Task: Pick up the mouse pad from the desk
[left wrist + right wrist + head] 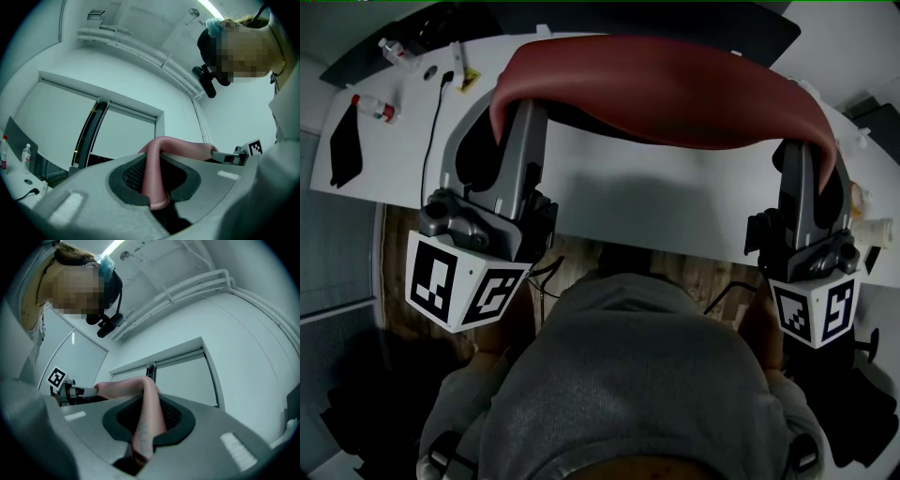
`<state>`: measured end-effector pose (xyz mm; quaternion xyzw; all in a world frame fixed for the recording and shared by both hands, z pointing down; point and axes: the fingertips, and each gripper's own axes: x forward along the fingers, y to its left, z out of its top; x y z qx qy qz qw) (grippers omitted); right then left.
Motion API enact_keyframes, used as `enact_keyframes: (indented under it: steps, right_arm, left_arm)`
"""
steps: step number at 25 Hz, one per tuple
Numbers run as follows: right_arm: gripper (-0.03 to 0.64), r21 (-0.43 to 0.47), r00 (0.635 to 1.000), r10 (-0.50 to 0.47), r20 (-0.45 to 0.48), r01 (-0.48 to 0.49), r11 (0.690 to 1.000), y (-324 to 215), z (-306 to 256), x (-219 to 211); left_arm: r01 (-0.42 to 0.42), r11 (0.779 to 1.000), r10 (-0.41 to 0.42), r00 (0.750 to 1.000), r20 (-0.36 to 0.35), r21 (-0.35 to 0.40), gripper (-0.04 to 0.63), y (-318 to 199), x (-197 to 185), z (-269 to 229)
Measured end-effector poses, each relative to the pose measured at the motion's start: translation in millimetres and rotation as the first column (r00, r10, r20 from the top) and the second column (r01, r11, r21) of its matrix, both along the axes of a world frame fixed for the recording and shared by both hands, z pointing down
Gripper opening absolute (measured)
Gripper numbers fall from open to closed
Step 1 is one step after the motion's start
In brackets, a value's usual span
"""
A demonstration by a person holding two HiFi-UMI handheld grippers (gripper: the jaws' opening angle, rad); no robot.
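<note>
While we hold it clear of the smooth white table (656,202), the mouse pad (666,89) spans the gap between our 2 grippers as a long, thin, limp sheet. Its matte reddish-brown surface bows along its length, and both ends curl down where they are clamped. Our left gripper (511,117) has its grey plastic jaws drawn narrow, pinching the pad's left end. In the left gripper view the pad's rounded, rolled edge sits against a black pad (132,174) with a fine mesh texture. Our right gripper (811,159) is equally narrow and clamps the right end. In its own view the sheet looks pale pink and folds over a similar ribbed black pad (172,416). Both grippers point slightly upward, each carrying a white cube (459,281) printed with black square markers.

On the table's far left corner lie a thin black cable (429,131), a small bottle (377,109) and a flat black piece (342,150). Below the table's curved near edge, wood-grain floor (703,277) shows beside our grey knitted sleeve (628,384).
</note>
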<state>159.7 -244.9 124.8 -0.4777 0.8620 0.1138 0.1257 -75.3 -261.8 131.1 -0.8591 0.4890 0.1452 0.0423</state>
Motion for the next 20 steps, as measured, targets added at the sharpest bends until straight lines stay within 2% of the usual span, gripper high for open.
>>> enact_keyframes:
  steps: [20]
  right_arm:
    - [0.055,0.001,1.000,0.002,0.020,-0.002,1.000,8.5,1.2,0.5]
  left_arm:
    - [0.005,1.000,-0.004,1.000,-0.009,0.001,0.049,5.3,-0.6,0.9]
